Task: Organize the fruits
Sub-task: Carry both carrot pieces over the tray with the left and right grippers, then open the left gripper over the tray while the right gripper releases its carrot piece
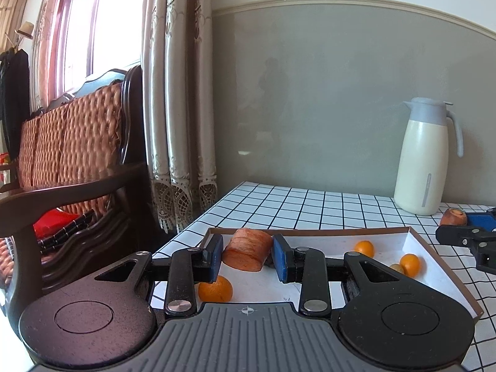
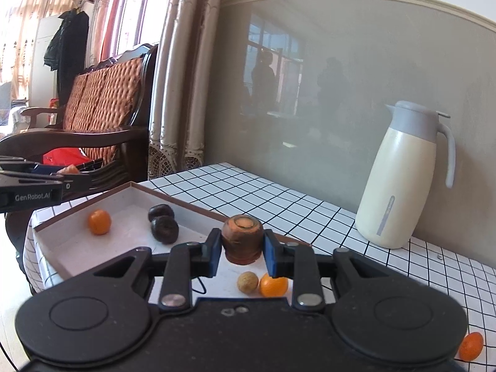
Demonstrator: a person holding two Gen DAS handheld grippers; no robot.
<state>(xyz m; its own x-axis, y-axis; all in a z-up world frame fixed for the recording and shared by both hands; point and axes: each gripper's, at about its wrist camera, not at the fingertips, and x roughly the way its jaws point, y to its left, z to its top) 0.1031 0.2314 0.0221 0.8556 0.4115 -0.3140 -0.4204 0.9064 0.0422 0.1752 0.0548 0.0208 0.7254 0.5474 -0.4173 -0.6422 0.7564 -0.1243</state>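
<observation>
My left gripper (image 1: 247, 255) is shut on an orange-brown carrot piece (image 1: 247, 249) and holds it over the near left of a shallow white tray (image 1: 415, 245). My right gripper (image 2: 241, 252) is shut on another carrot stub (image 2: 242, 238), held above the tray's (image 2: 62, 241) right side. Small oranges lie in the tray (image 1: 364, 248) (image 1: 409, 265) (image 1: 215, 288). In the right wrist view the tray holds an orange (image 2: 99, 221), two dark round fruits (image 2: 164, 229), a tan fruit (image 2: 247, 282) and another orange (image 2: 273, 285).
A cream thermos jug (image 1: 424, 161) stands at the back right of the checked tablecloth (image 1: 279, 204), also in the right wrist view (image 2: 403, 179). One orange (image 2: 471, 345) lies on the cloth at right. A wooden sofa (image 1: 71, 161) and curtains (image 1: 179, 108) stand to the left.
</observation>
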